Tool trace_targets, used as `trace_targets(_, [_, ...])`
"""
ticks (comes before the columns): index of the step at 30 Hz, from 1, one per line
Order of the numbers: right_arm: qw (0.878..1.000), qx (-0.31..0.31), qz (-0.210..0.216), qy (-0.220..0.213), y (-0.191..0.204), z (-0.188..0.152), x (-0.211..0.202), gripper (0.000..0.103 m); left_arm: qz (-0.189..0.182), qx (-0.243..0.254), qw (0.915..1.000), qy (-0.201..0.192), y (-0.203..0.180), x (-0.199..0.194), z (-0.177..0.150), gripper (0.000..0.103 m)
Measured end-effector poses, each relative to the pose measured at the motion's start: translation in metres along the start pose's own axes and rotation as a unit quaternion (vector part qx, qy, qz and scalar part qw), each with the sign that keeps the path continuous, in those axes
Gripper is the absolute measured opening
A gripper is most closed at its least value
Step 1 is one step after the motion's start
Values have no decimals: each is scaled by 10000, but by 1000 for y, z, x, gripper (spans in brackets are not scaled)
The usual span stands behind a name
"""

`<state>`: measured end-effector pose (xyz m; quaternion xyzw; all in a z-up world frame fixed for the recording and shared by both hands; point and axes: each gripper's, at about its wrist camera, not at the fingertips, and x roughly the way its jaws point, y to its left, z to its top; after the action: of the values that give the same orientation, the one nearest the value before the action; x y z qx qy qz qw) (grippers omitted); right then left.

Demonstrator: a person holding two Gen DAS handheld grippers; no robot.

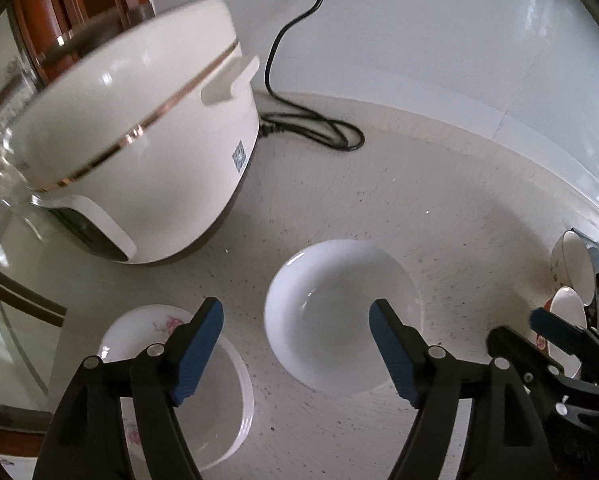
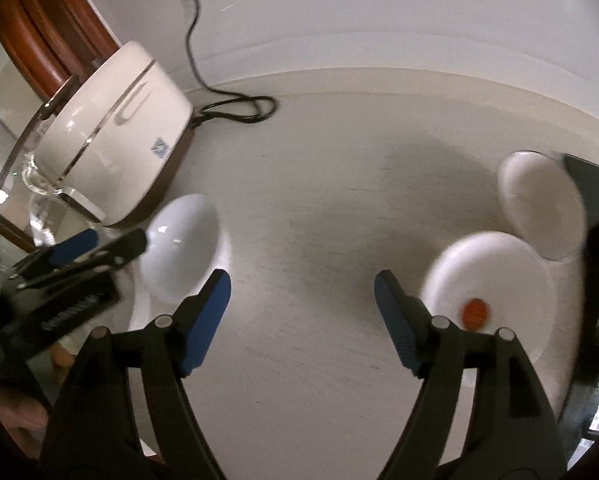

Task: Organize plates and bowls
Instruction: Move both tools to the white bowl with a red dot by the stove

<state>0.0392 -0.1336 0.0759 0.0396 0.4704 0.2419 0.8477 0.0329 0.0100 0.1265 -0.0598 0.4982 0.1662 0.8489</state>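
Hovering with jaws wide and empty, left gripper (image 1: 295,352) sits above the white bowl (image 1: 341,320) on the counter (image 1: 439,184); right gripper (image 2: 302,322), also spread and empty, is beside a plate (image 2: 495,280). Risk: glossy bowl slipping or knocking the floral plates (image 1: 147,332) just beside it.

Only an unreadable code sticker on the cooker (image 1: 139,152).
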Motion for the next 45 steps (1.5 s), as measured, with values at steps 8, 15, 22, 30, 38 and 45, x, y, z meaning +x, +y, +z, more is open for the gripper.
trace_targets(8, [9993,0,-340,-177,-44,-26,-28,83,-440,71,9985,-317,-29,-27,-22,76])
trace_targets(15, [9966,385,-650,-316,-87,-48,-45,83,-627,488,9968,-21,-56,-27,-45,76])
trace_targets(22, [9912,919,-861,-396,-116,-56,-56,85,-1159,668,9907,230,-74,-27,-43,76])
trace_targets(30, [9866,1108,-1196,-28,-132,-57,-52,85,-1449,1343,9800,235,-108,-27,-36,76])
trace_targets(38, [9838,1221,-1315,2,-141,-52,-49,85,-1846,1623,9681,486,-141,-14,-23,76])
trace_targets(45, [9828,1258,-1354,51,-145,-44,-41,85,-1797,1699,9685,303,-158,-4,-15,76])
